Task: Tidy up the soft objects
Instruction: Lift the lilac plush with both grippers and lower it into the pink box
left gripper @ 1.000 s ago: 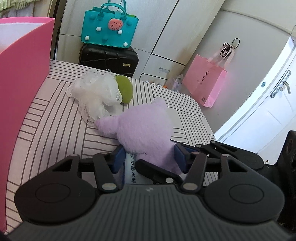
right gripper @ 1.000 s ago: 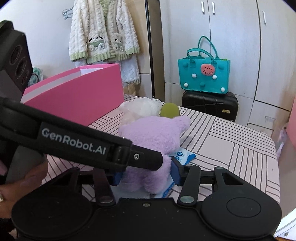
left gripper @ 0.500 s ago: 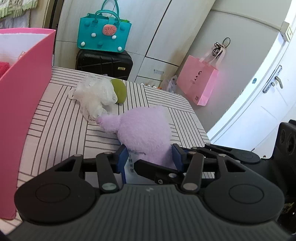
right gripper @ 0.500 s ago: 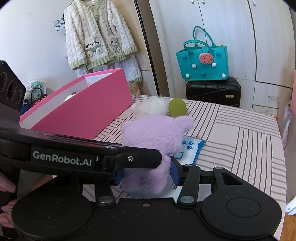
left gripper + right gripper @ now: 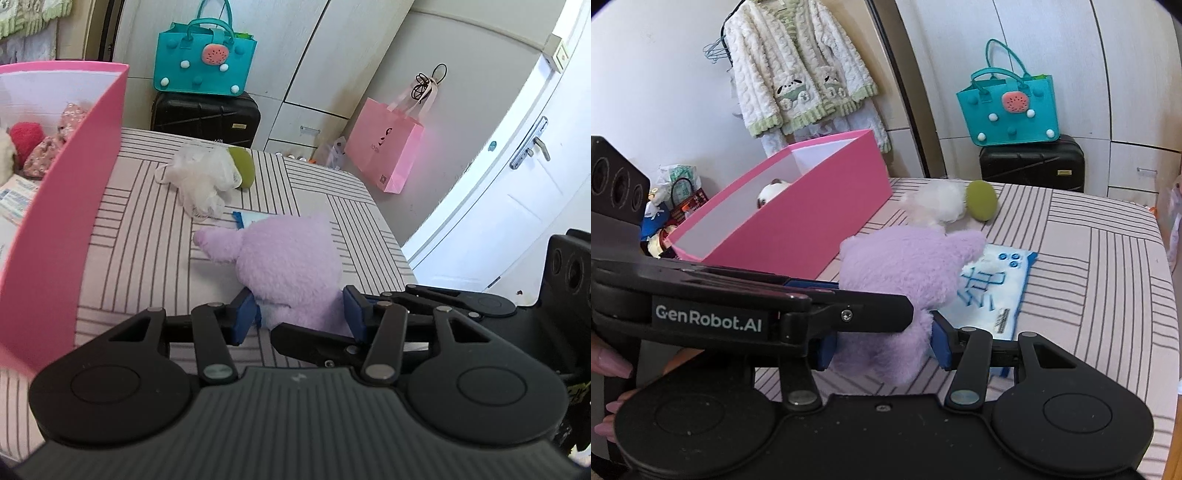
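Observation:
A purple plush toy [image 5: 291,266] hangs just above the striped table [image 5: 147,229], held from two sides. My left gripper [image 5: 299,314] is shut on its near end, blue pads pressing into the fur. My right gripper [image 5: 882,345] is shut on the same purple plush toy [image 5: 905,266], and the left gripper's arm [image 5: 738,310] crosses in front. A blue-white wipes pack [image 5: 993,288] lies flat beneath it. Farther back lie a white mesh pouf [image 5: 199,177] and a green sponge [image 5: 242,166]. The open pink box [image 5: 74,221] stands to the left with soft items inside.
A teal bag [image 5: 207,62] sits on a black suitcase [image 5: 207,114] behind the table. A pink paper bag [image 5: 388,147] leans by the wall near a white door [image 5: 517,192]. A fluffy jacket [image 5: 798,74] hangs behind the pink box [image 5: 798,221]. The table's right edge drops off.
Both grippers have risen with the purple plush toy, baring the wipes pack under it. The inside of the pink box now shows in the left wrist view.

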The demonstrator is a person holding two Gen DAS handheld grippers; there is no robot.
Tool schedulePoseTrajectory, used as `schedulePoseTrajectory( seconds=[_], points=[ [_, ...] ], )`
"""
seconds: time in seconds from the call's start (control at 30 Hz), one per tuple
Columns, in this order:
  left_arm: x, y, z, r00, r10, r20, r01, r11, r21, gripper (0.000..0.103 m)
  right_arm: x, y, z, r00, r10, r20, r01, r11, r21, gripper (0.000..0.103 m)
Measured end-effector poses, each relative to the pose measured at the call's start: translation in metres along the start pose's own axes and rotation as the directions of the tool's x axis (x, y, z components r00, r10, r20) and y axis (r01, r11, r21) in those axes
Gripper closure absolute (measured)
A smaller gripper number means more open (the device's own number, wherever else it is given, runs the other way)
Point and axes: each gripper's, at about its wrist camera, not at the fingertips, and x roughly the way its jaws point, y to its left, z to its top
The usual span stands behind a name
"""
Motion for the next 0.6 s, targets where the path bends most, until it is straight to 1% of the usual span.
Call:
schedulePoseTrajectory(
  seconds=[0.23, 0.43, 0.6],
  points=[
    [-0.022, 0.006, -0.005, 0.999, -0.022, -0.027, 0.022, 1.0, 0.004, 0.053, -0.01, 0.017, -0.002, 0.999, 0.023, -0.032, -0.024, 1.0, -0.009, 0.047],
    [-0.041, 0.009, -0.008, 0.997, -0.063, -0.041, 0.064, 0.998, 0.012, 0.053, -0.023, 0.035, -0.004, 0.999, 0.03, -0.04, -0.031, 0.999, -0.036, 0.046],
    [-0.062, 0.011, -0.01, 0.994, -0.104, -0.036, 0.104, 0.994, 0.015, 0.053, -0.039, 0.052, -0.003, 0.999, 0.033, -0.031, -0.036, 0.996, -0.082, 0.046]
  ],
)
